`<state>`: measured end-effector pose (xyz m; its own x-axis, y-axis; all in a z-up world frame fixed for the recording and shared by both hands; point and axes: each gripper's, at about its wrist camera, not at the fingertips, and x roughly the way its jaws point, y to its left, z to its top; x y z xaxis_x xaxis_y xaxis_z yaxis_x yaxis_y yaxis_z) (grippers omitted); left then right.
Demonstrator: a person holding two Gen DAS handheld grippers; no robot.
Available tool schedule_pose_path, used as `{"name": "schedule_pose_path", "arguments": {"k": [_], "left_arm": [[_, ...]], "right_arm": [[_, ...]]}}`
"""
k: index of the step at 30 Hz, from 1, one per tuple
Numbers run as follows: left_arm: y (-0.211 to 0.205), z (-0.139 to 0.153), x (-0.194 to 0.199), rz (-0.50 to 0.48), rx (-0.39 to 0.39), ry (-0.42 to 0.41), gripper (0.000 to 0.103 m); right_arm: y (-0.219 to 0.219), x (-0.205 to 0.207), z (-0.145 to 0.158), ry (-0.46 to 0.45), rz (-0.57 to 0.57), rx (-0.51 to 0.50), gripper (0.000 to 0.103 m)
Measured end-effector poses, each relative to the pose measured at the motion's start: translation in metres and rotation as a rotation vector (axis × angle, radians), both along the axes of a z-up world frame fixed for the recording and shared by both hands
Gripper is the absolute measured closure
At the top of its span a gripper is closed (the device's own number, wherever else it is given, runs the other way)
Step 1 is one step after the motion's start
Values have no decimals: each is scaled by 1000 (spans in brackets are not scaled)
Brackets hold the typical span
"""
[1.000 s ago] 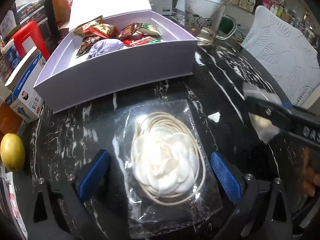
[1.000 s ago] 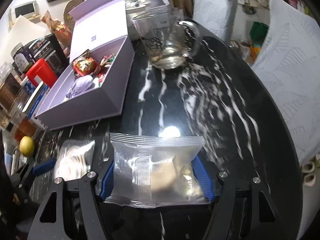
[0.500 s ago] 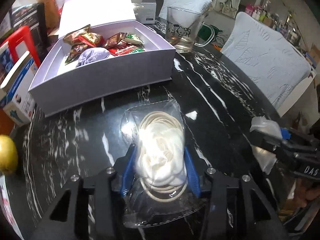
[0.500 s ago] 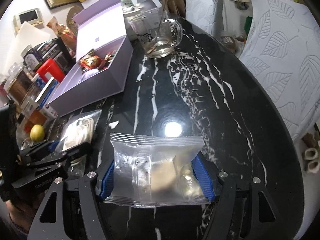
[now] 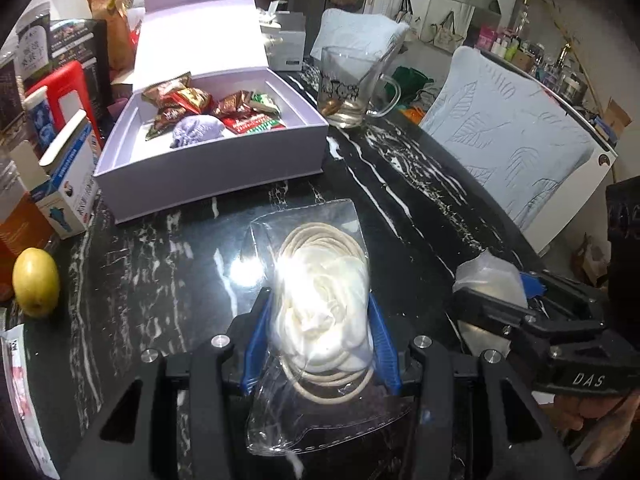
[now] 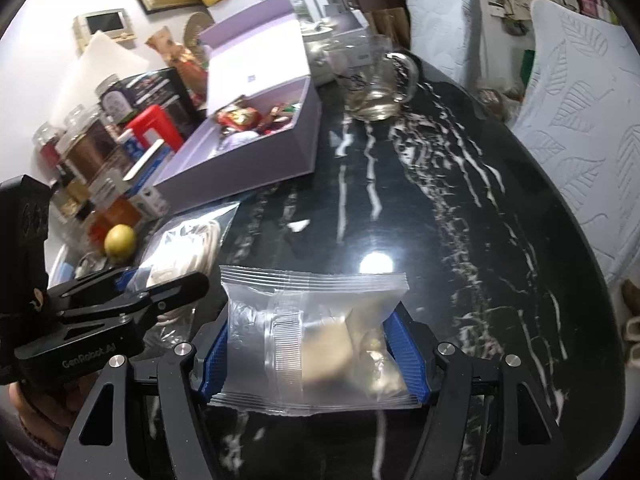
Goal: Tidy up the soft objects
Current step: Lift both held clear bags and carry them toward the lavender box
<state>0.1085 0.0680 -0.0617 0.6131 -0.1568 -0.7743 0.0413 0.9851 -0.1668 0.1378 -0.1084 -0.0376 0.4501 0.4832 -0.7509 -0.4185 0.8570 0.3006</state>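
— Soft objects first: where was each one?

— Nearest, the left gripper (image 5: 318, 344) was clamped on the clear pouch (image 5: 320, 312) with the cream fabric flower, and the right gripper (image 6: 314, 354) pinched the zip bag (image 6: 316, 336). Both bags looked clear of the black marble table (image 5: 400, 208).

— And the goal?

— Probably the lilac box (image 5: 208, 160) further off, with its lid up, snack packets and a purple soft thing inside.

— Advice?

— Carry low over the near wall, one bag at a time, avoid the glass mug (image 5: 352, 88) beyond, release only once inside.
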Motion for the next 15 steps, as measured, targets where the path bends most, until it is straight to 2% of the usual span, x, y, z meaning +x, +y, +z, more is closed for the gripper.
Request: {"name": "schedule_pose_path", "arguments": {"k": [15], "left_arm": [[28,37,-36,45,-21,-107,57]], "right_arm": [[30,-26,29,-64,99,67,33]]}}
